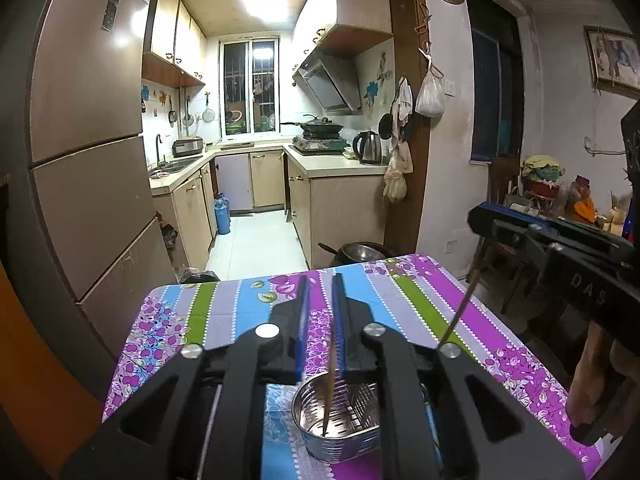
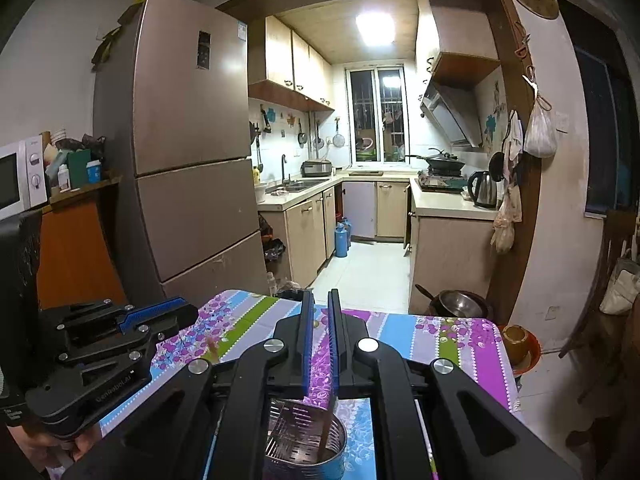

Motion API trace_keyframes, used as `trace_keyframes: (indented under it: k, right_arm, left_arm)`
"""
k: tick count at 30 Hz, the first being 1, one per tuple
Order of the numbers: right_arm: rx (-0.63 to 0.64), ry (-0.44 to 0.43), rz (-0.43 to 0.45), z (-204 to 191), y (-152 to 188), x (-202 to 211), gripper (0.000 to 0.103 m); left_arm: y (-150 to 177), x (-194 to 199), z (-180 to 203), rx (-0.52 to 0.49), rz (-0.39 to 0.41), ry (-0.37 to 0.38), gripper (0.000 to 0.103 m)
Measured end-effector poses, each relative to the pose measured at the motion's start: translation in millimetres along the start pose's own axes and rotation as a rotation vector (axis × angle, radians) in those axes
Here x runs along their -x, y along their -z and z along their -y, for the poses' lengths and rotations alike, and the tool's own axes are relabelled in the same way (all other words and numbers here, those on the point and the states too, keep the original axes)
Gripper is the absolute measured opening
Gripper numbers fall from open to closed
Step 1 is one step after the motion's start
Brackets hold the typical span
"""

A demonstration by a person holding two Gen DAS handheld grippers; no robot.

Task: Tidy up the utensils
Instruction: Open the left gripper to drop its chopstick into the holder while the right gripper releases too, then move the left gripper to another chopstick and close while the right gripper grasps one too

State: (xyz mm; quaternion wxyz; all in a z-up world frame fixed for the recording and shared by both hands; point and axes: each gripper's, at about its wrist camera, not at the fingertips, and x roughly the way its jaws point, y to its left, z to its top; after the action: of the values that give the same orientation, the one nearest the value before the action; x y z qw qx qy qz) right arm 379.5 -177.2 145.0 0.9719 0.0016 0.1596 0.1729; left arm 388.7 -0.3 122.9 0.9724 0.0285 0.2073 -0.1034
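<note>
A steel utensil holder point(image 1: 338, 420) stands on the floral tablecloth point(image 1: 420, 300) just under both grippers; it also shows in the right wrist view point(image 2: 306, 436). My left gripper point(image 1: 321, 280) is narrowly shut on a wooden chopstick point(image 1: 331, 388) that hangs tip-down into the holder. My right gripper point(image 2: 321, 296) is narrowly shut on another chopstick point(image 2: 325, 434) that also reaches into the holder. The right gripper's body point(image 1: 560, 252) is at the right of the left view, with its chopstick point(image 1: 460, 304) slanting down. The left gripper's body point(image 2: 120, 332) is at the left of the right view.
The table's far edge point(image 1: 280, 276) faces a kitchen. A tall fridge point(image 1: 88, 140) stands left. A metal pot point(image 1: 360, 252) sits on the floor beyond the table. A bowl point(image 2: 518, 344) sits off the table's right corner. Chairs and clutter point(image 1: 552, 188) are at right.
</note>
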Motion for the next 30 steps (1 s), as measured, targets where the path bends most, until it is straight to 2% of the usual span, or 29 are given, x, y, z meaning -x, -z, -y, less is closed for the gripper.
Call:
trace_keyframes:
  k: [3, 5, 7, 9, 11, 12, 13, 15, 20, 22, 27, 28, 30]
  right_arm:
    - [-0.012, 0.009, 0.013, 6, 0, 7, 0.010]
    - [-0.026, 0.007, 0.027, 11, 2, 16, 0.017]
    - [-0.039, -0.003, 0.051, 13, 7, 36, 0.019]
    - [-0.039, -0.019, 0.075, 14, 17, 62, 0.022]
    - [-0.030, -0.041, 0.100, 15, 37, 91, 0.029]
    - [-0.024, -0.057, 0.114, 14, 57, 113, 0.031]
    - [-0.022, -0.064, 0.116, 14, 71, 123, 0.035]
    - [-0.024, -0.069, 0.108, 14, 112, 148, 0.037]
    - [-0.103, -0.054, 0.015, 12, 222, 181, 0.039]
    - [-0.145, -0.047, 0.000, 6, 253, 193, 0.039]
    - [-0.147, -0.049, -0.004, -32, 302, 224, 0.039]
    - [-0.136, -0.048, -0.007, -39, 308, 227, 0.039]
    - [-0.127, -0.049, -0.016, -51, 319, 233, 0.039]
  left_arm:
    - [1, 5, -4, 0.011, 0.007, -0.006, 0.019]
    - [2, 15, -9, 0.019, 0.021, -0.002, 0.024]
    - [10, 41, -16, 0.017, 0.061, 0.006, 0.034]
    - [24, 70, -21, 0.005, 0.104, 0.006, 0.049]
    - [52, 110, -28, -0.024, 0.162, -0.001, 0.059]
    - [70, 129, -32, -0.044, 0.180, -0.011, 0.064]
    - [83, 141, -35, -0.050, 0.189, -0.020, 0.066]
    - [132, 171, -46, -0.074, 0.185, -0.040, 0.069]
    - [227, 194, -69, -0.050, 0.040, -0.060, 0.069]
    - [259, 203, -70, -0.020, 0.001, -0.060, 0.069]
    - [312, 229, -46, -0.003, -0.002, 0.004, 0.068]
    - [319, 229, -38, -0.015, 0.001, 0.011, 0.065]
    - [331, 225, -34, -0.027, -0.026, 0.026, 0.048]
